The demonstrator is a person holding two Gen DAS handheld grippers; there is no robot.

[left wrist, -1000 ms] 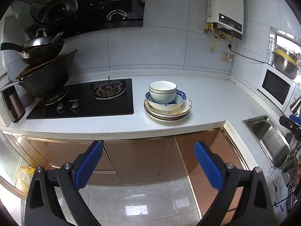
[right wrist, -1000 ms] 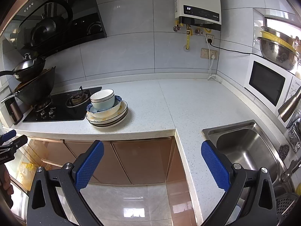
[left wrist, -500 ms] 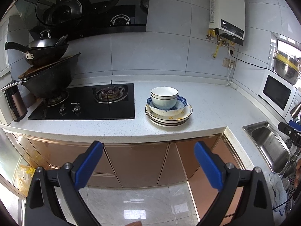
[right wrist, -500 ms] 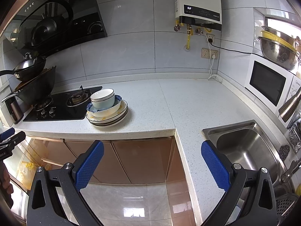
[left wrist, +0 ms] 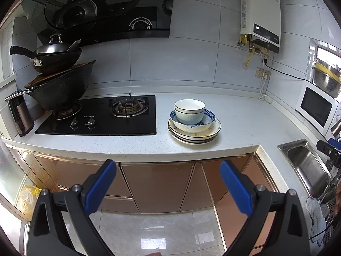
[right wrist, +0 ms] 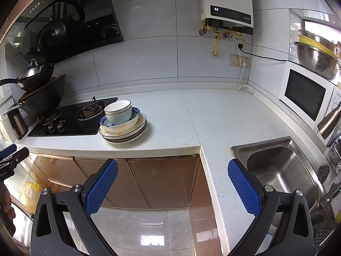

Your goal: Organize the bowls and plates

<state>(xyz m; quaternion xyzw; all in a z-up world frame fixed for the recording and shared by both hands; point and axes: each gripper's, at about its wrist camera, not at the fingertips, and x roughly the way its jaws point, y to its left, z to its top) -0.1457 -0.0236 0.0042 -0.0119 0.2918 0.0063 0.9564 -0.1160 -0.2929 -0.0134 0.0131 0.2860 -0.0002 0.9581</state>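
Both grippers gape empty, well short of stacked bowls (left wrist: 190, 112) and plates (left wrist: 195, 134)

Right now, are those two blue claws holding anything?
Left gripper: jaws open, holding nothing.
Right gripper: jaws open, holding nothing.

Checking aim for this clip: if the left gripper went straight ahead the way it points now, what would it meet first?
Probably the cabinet doors under the counter: the open left gripper is centred on them, below the counter edge. The stack of plates and bowls sits higher, above that line. Depth is hard to judge.
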